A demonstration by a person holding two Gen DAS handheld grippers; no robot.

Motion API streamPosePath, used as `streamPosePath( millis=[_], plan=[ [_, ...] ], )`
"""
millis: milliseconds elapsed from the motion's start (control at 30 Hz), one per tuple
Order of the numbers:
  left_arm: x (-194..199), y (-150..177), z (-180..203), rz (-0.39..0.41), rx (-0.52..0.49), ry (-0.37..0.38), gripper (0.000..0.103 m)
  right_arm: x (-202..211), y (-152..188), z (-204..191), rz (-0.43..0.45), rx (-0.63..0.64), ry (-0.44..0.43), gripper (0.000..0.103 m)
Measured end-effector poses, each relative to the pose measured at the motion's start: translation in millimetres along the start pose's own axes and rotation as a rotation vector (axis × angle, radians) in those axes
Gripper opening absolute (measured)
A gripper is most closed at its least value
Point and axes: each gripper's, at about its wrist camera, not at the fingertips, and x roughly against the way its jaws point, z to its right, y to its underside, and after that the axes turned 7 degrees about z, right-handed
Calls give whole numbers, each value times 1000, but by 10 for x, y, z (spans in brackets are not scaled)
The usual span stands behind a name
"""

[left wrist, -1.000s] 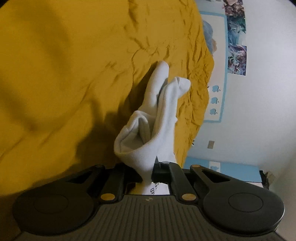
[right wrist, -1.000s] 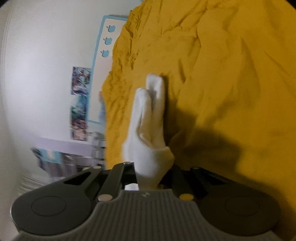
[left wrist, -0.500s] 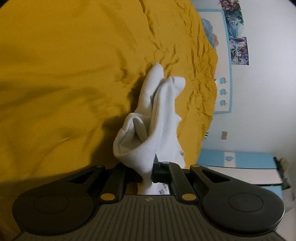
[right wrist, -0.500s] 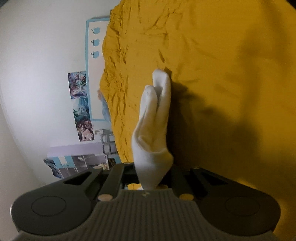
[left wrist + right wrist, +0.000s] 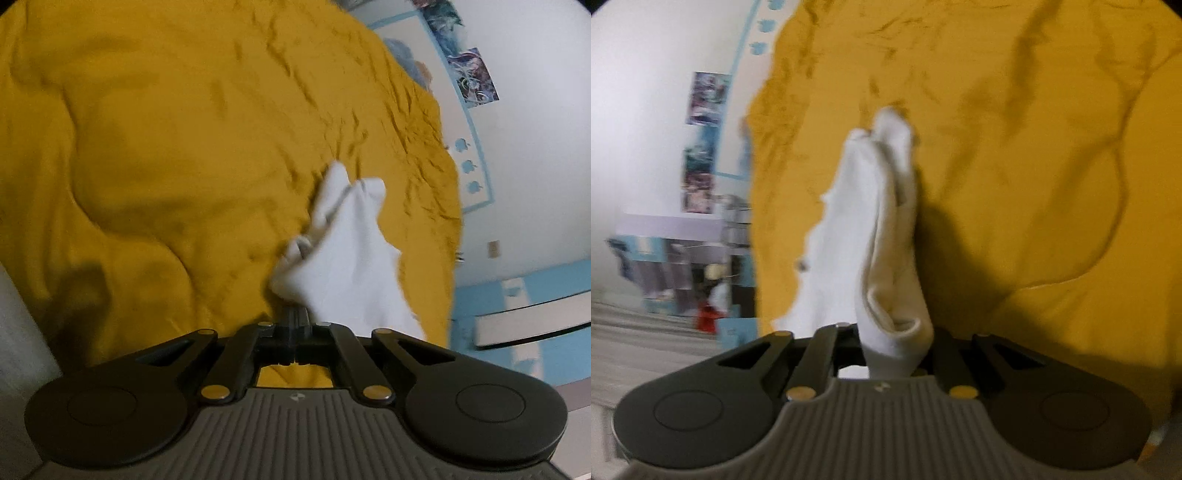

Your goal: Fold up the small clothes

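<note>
Mustard bedspread fills both views — each hand-held gripper, left and right, is clamped on the white sock, held stretched above the bed, probably to lay it flat for folding.

From the left wrist view, the yellow bedspread fills the upper left and centre, wrinkled but bare, so there is open room there. The white socks hang right of centre, blocking the path straight ahead of the left gripper. In the right wrist view the socks stand mid-frame; bare bedspread spreads right, cluttered shelves crowd lower left.
</note>
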Motion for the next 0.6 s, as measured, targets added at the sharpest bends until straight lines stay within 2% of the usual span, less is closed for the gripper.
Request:
streamPosePath(
  millis=[67,100,133,167,200,267,300,333,367,400,467,533,600],
  plan=[
    [106,32,95,57,-111,-50,2,115,36,2,55,64,48,25],
    [142,53,151,54,-152,-45,4,169,42,-47,78,108,60,37],
    [147,80,171,31,-155,-16,13,239,65,-94,94,154,75,46],
    [146,114,182,4,-131,33,20,301,93,-115,90,168,73,48],
    [143,167,188,-8,-102,74,22,349,136,-111,71,155,56,49],
    [114,311,237,-8,-77,102,26,437,294,-55,35,115,13,50],
    [71,411,292,-4,-79,117,28,445,418,-52,6,106,-5,50],
    [15,496,353,-12,-102,130,36,421,576,-59,-40,98,-28,52],
    [-77,576,420,-33,-134,135,38,350,713,-83,-91,101,-46,52],
    [-222,653,494,-66,-140,137,38,266,858,-111,-134,106,-62,52],
    [-464,765,514,-117,-70,138,38,26,1129,-169,-204,112,-95,52],
    [-680,807,502,-129,12,143,38,-237,1268,-171,-217,77,-86,52],
    [-826,793,514,-97,30,129,38,-430,1288,-190,-193,67,-64,53]
  ],
)
